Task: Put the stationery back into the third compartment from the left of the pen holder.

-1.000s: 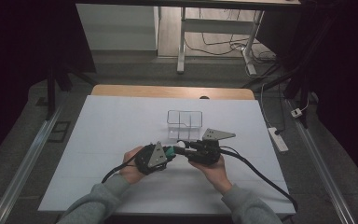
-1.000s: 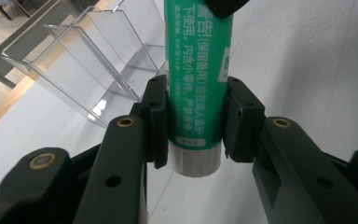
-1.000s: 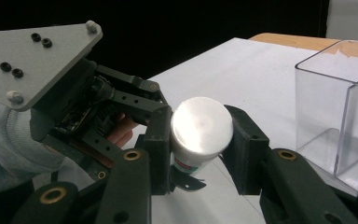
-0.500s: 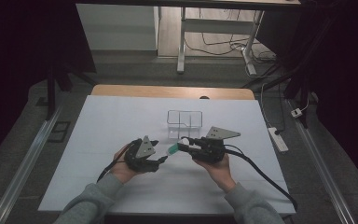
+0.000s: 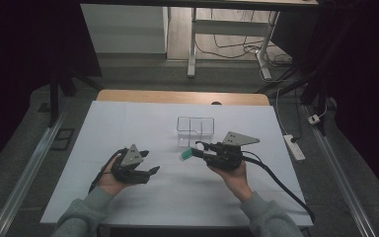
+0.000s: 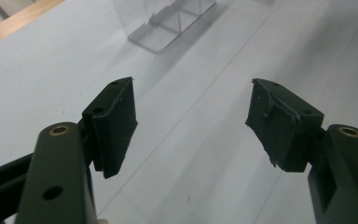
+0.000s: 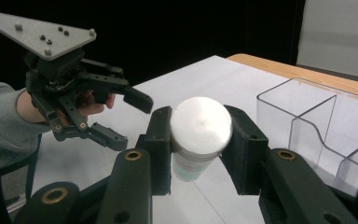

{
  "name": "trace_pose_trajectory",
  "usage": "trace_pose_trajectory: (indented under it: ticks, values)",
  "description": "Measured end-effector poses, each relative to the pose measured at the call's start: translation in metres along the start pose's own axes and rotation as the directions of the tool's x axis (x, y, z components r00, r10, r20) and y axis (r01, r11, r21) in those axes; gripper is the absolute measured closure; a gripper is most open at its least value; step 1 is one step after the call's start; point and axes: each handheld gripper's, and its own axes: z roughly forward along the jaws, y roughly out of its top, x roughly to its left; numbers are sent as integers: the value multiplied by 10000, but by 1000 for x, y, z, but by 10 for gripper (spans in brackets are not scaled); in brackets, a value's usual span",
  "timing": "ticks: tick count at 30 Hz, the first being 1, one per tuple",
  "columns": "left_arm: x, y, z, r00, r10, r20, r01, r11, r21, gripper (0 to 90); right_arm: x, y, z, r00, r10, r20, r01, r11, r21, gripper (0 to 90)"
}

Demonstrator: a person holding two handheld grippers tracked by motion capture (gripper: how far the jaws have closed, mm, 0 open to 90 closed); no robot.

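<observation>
Right gripper (image 7: pixel 198 154) pinches the bottle (image 7: pixel 198 135) just under its cap, left gripper (image 6: pixel 191 126) gapes empty; bottle could twist loose

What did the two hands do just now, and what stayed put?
The left gripper let go of the little white-capped bottle, its jaws just opening, and slid away to the left. The right gripper kept the bottle clamped in place. The clear divided box did not move.
</observation>
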Motion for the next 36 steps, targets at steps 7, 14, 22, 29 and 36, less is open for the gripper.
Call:
trace_pose_trajectory:
  ticks: [7,14,22,29,36]
  values:
    - [7,-25,-18,9977,-493,-472,503,9985,216,306,-1,5,-6,9996,-212,192,215,9997,-125,646]
    - [10,-44,-26,9946,-843,-609,871,9952,449,295,-5,12,-12,9983,-129,564,148,9993,-339,646]
    - [14,-52,-29,9914,-1096,-720,1131,9925,463,293,-11,23,-24,9945,-231,1024,299,9975,-647,646]
    - [18,-56,-30,9890,-1217,-835,1262,9907,508,293,-27,37,-37,9733,-146,2291,364,9952,-913,646]
    - [20,-57,-29,9857,-1391,-948,1441,9884,482,291,-50,39,-35,9569,41,2904,158,9977,-660,645]
